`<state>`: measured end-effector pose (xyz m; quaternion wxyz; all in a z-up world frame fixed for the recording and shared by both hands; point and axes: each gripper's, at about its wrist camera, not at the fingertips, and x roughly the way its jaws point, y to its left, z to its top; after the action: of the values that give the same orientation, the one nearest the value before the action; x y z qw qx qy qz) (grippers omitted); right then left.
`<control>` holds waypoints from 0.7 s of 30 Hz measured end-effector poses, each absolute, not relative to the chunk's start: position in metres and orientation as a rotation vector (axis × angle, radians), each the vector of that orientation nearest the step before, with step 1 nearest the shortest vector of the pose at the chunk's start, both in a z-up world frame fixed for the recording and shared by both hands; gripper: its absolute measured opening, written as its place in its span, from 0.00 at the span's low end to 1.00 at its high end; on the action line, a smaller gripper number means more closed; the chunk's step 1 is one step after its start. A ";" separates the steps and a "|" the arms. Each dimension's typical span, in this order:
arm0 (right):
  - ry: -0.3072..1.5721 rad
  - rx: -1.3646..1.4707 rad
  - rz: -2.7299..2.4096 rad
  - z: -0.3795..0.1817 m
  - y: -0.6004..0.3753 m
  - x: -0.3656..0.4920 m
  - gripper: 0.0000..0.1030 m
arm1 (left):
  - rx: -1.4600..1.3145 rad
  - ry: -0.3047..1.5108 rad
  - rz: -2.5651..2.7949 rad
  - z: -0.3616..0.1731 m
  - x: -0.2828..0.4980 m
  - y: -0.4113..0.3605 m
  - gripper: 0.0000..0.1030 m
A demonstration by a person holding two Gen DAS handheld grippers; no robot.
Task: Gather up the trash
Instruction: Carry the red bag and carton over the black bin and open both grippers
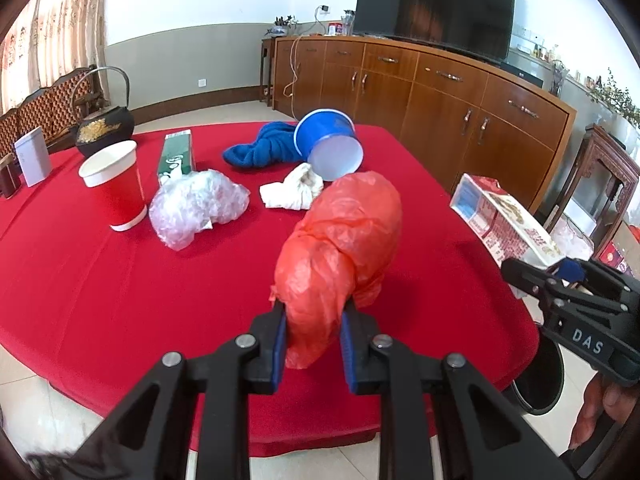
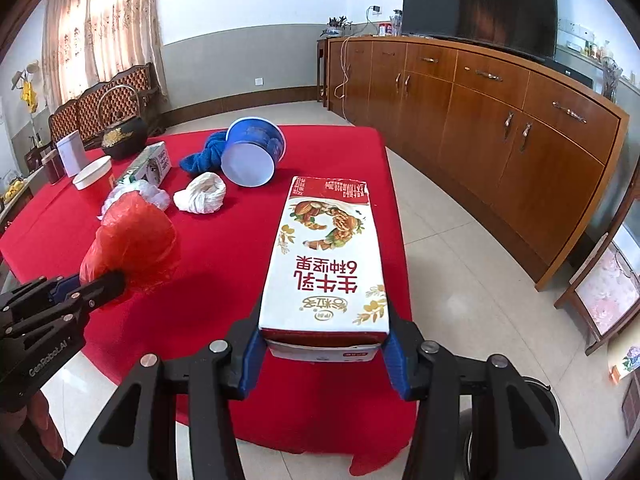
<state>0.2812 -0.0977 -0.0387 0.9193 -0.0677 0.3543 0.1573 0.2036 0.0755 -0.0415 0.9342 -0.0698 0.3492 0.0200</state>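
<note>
My left gripper is shut on a crumpled red plastic bag, held above the red tablecloth. My right gripper is shut on a white and red milk carton, lifted over the table's right edge; the carton also shows in the left wrist view. Left on the table are a clear plastic wad, a white crumpled tissue, a tipped blue paper bowl, a red paper cup and a green box.
A blue cloth lies behind the bowl. A black teapot and a white tin stand at the far left. A dark round bin sits on the floor below the table's right corner. A wooden sideboard lines the right wall.
</note>
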 end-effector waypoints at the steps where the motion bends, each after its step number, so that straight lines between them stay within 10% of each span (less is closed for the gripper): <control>1: 0.721 -0.142 0.321 -0.037 -0.099 0.276 0.51 | -0.143 0.711 0.043 -0.041 0.201 0.075 0.23; 21: 0.666 -0.125 0.230 -0.014 -0.164 0.202 0.51 | -0.100 0.669 -0.064 -0.020 0.165 0.012 0.23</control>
<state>0.2015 -0.1641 -0.0143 0.9366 -0.0610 0.3261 0.1127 0.1646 0.0115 -0.0201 0.9428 -0.0488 0.3283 -0.0313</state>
